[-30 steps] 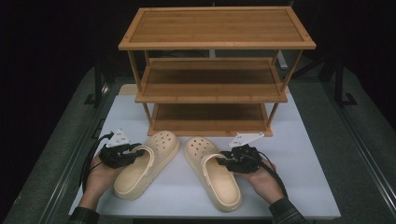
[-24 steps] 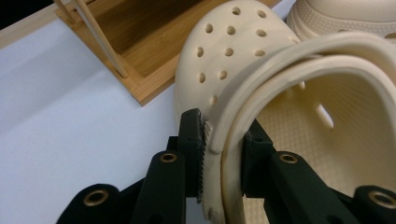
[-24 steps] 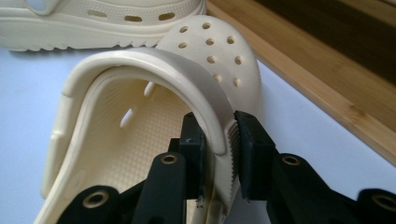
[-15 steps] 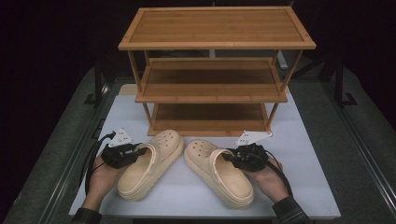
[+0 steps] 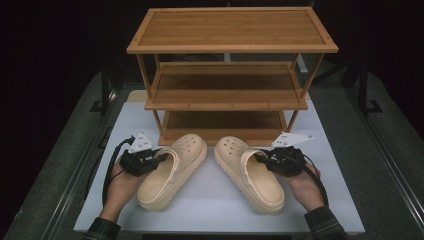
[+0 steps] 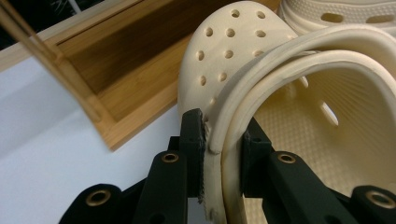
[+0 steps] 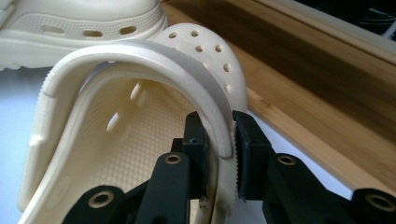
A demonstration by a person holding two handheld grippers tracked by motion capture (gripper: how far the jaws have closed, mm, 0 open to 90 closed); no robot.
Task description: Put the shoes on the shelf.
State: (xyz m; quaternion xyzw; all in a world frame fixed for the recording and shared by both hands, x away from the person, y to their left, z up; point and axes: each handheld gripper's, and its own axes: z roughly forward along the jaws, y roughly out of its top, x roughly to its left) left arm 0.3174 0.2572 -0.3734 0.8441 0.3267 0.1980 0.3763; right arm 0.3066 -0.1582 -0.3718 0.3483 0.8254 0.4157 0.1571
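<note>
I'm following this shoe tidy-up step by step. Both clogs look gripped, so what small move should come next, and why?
Probably carry both forward, toes first, toward the bottom shelf. The left tool is clamped on the left clog at its side wall, the right tool on the right clog likewise, and both toes already point at the open rack.

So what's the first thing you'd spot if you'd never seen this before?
Probably the two cream clogs: the left clog and the right clog sit side by side on the white table, toes toward the rack. The left tool pinches the outer rim of the left clog, and the right tool pinches the outer rim of the right one. Behind them stands a three-shelf wooden rack.
</note>
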